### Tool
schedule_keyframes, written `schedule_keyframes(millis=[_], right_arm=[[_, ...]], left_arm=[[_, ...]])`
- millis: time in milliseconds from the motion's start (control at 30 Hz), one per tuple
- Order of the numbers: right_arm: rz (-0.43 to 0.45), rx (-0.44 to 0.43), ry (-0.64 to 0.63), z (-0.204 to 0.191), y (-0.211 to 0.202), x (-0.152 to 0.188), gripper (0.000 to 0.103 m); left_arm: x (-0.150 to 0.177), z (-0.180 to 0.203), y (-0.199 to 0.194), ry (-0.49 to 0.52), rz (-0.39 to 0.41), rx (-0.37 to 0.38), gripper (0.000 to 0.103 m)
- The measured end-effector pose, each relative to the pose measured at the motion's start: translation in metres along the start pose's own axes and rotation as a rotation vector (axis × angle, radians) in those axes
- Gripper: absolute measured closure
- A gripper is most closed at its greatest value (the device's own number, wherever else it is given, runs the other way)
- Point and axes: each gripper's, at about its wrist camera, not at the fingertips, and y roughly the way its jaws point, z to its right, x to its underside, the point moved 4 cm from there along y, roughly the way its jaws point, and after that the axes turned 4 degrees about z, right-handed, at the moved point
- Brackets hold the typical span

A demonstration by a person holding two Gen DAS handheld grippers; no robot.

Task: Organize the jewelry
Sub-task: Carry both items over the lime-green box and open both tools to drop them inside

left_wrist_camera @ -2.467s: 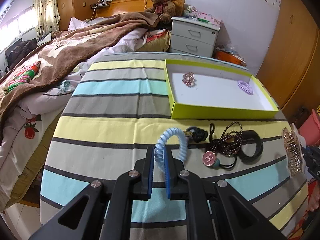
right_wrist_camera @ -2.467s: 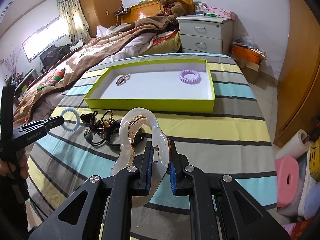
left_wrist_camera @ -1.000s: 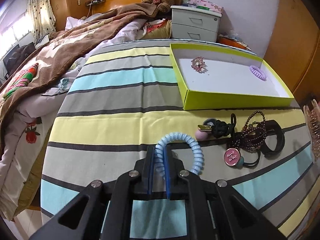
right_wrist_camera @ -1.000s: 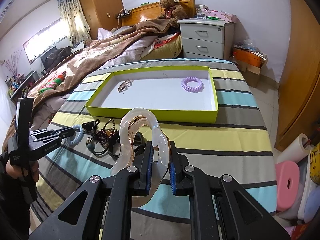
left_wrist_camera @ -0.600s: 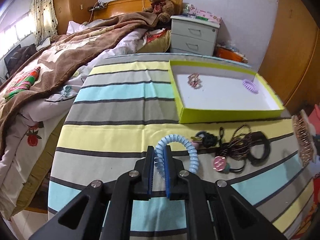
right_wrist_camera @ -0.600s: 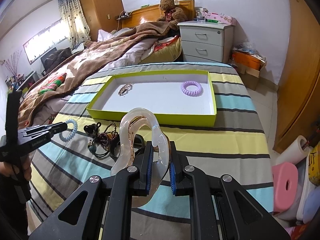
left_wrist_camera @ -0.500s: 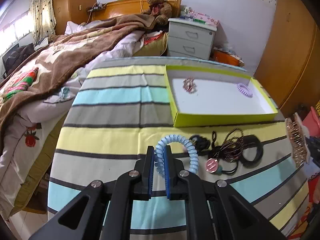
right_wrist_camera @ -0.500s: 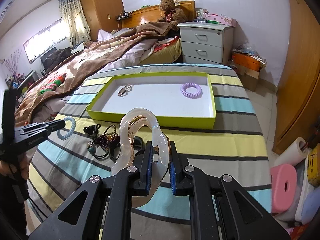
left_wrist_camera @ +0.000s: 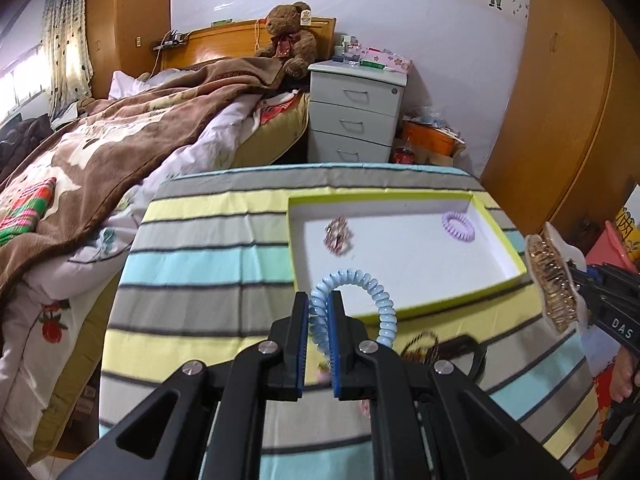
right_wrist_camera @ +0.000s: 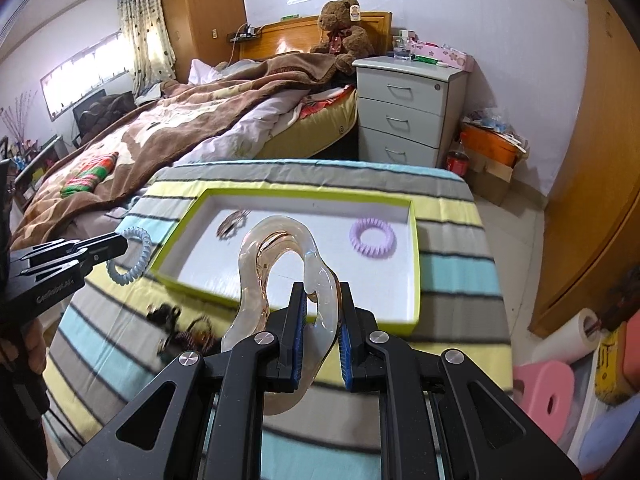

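Observation:
My left gripper (left_wrist_camera: 319, 308) is shut on a light blue spiral hair tie (left_wrist_camera: 372, 292), held in the air just before the near left corner of the lime-green tray (left_wrist_camera: 416, 308). It also shows in the right wrist view (right_wrist_camera: 130, 256). My right gripper (right_wrist_camera: 320, 296) is shut on a clear pink hair claw (right_wrist_camera: 280, 276), raised over the tray's near edge (right_wrist_camera: 304, 308). The claw shows at the right in the left wrist view (left_wrist_camera: 554, 280). In the tray lie a purple spiral tie (right_wrist_camera: 373, 237) and a pink beaded piece (right_wrist_camera: 233, 222).
Dark hair ties and beaded bracelets (right_wrist_camera: 180, 328) lie on the striped cloth (left_wrist_camera: 200, 272) in front of the tray. A bed (right_wrist_camera: 160, 120) lies to the left, a grey nightstand (right_wrist_camera: 408, 108) behind, pink stools (right_wrist_camera: 544, 388) at the right.
Both grippers have risen and moved forward toward the tray with their items. The tray now sits closer under both, and the loose pile has dropped low in both views.

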Motion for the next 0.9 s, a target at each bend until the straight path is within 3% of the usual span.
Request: schedule_keyframes(millis=[367, 900], right_arm=[[-0.092, 0.024, 0.003, 0.014, 0.072, -0.033, 0.088], [-0.187, 0.046, -0.024, 0.024, 0.133, -0.036, 0.088]], left_arm=[[-0.026, 0.016, 0.047, -0.022, -0.037, 0.042, 0.093], [-0.021, 0.013, 0.103, -0.031, -0.125, 0.018, 0.093]])
